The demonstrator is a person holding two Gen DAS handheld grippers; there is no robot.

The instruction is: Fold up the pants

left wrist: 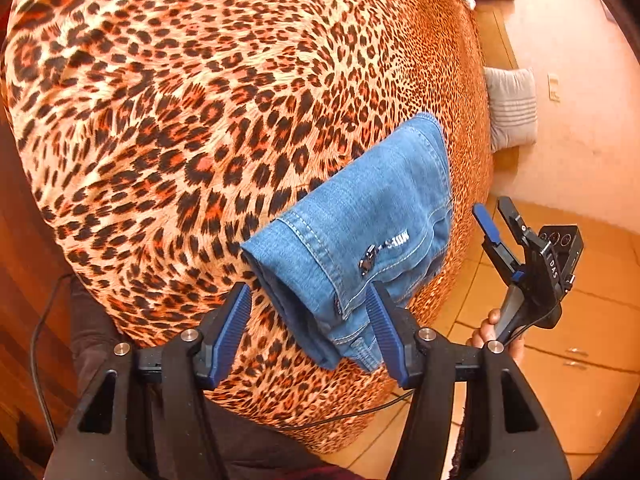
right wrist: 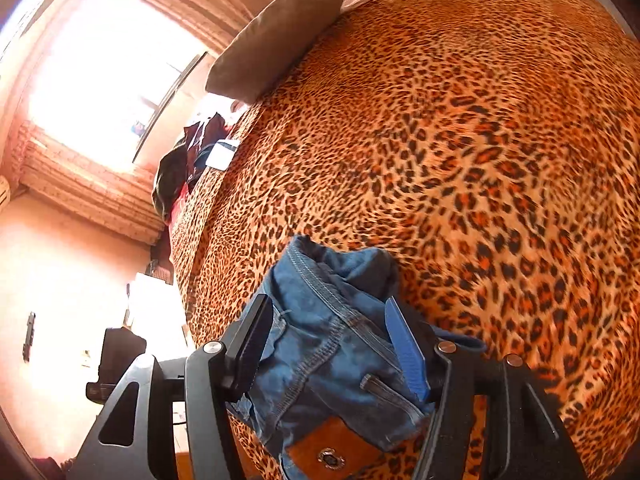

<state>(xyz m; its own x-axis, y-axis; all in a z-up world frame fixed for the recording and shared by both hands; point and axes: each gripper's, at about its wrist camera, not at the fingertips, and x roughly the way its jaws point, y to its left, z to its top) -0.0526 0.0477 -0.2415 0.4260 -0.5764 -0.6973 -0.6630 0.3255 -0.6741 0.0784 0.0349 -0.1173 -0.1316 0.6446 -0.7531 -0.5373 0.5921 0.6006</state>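
Folded blue jeans (left wrist: pixel 360 224) lie in a compact bundle near the edge of a leopard-print bed (left wrist: pixel 200 120). My left gripper (left wrist: pixel 312 324) is open, its blue pads on either side of the bundle's near end, not pinching it. In the left wrist view my right gripper (left wrist: pixel 494 220) hangs off the bed's edge, jaws apart, held by a hand. In the right wrist view the jeans (right wrist: pixel 328 340) with a brown leather patch (right wrist: pixel 332 452) fill the space between my right gripper's (right wrist: pixel 328 344) open fingers, which do not clamp them.
A grey pillow (right wrist: pixel 276 36) lies at the head of the bed, with a pile of dark clothes (right wrist: pixel 188 160) along its far edge. Another grey cushion (left wrist: pixel 512 108) sits on the floor by the wall. Orange tiled floor (left wrist: pixel 580 340) borders the bed.
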